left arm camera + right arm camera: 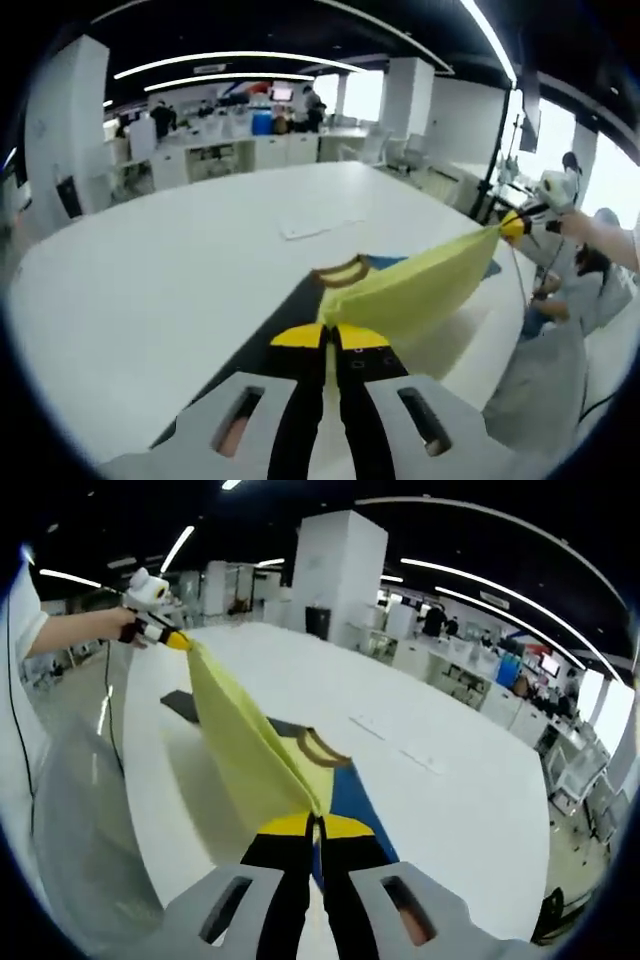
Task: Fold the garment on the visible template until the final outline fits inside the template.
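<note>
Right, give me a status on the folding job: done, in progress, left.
Done: both grippers have hold of the yellow garment. The left gripper is shut on one end, the right gripper on the other.

In hand: the garment hangs stretched between them, lifted above the white table.

Left: all the folding. The dark template and its blue part lie largely uncovered, with no folded outline inside yet.

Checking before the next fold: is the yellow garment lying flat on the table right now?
No, the yellow garment hangs stretched in the air between the left tongs and the right tongs, above the table.
</note>
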A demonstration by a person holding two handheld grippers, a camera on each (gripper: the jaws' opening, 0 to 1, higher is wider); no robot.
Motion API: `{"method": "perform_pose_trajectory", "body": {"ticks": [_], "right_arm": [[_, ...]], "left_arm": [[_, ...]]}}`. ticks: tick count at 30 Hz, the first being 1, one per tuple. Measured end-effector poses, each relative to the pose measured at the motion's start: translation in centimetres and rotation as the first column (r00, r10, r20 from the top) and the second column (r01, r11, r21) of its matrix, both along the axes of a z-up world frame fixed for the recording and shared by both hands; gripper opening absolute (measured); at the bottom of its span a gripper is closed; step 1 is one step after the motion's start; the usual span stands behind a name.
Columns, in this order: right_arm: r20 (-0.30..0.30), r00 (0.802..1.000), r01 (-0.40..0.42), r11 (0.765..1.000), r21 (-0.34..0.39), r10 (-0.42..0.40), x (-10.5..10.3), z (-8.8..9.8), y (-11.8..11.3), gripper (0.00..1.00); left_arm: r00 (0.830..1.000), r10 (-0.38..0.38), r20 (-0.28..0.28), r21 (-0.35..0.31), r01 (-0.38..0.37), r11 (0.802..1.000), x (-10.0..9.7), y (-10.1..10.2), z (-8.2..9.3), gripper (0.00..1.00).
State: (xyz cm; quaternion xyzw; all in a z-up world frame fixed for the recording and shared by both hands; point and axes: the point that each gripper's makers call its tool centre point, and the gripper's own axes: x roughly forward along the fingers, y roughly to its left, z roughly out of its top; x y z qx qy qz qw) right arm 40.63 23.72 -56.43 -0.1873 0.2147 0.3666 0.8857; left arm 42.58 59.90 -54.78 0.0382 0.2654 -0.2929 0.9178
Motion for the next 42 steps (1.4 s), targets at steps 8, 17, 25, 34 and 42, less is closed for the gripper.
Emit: {"method": "perform_pose_trajectory", "body": {"ticks": [8,17,25,34,42], "right_arm": [[0.026,0.999,-0.022,1.000,0.000,0.022,-0.5,1.0,0.1,0.03],[0.037,0.998,-0.051,0.999,-0.005,0.051,-1.6,1.3,0.7,0.03],[-0.007,0.993,-0.118,0.992,-0.039,0.118,-4.3,-0.1,1.2,0.03],[-0.103,0.981,-0.173,0.984,-0.050,0.167,-8.1,-3.3,1.3,0.03],[-0.166,0.965,-0.219,0.971,-0.099,0.201,-10.9,-5.7,1.4,0.03]], "left_arm": [[1.000,-0.006,0.010,0.000,0.006,1.000,-1.0,0.2,0.2,0.00],[1.000,-0.017,-0.006,-0.006,0.017,1.000,-3.4,0.5,-0.5,0.00],[0.997,-0.041,-0.058,0.003,0.041,0.999,-6.9,0.7,-2.6,0.00],[0.989,-0.061,-0.131,0.011,0.063,0.998,-10.8,0.8,-5.6,0.00],[0.975,-0.102,-0.197,0.063,0.117,0.991,-13.8,0.3,-8.1,0.00]]}}
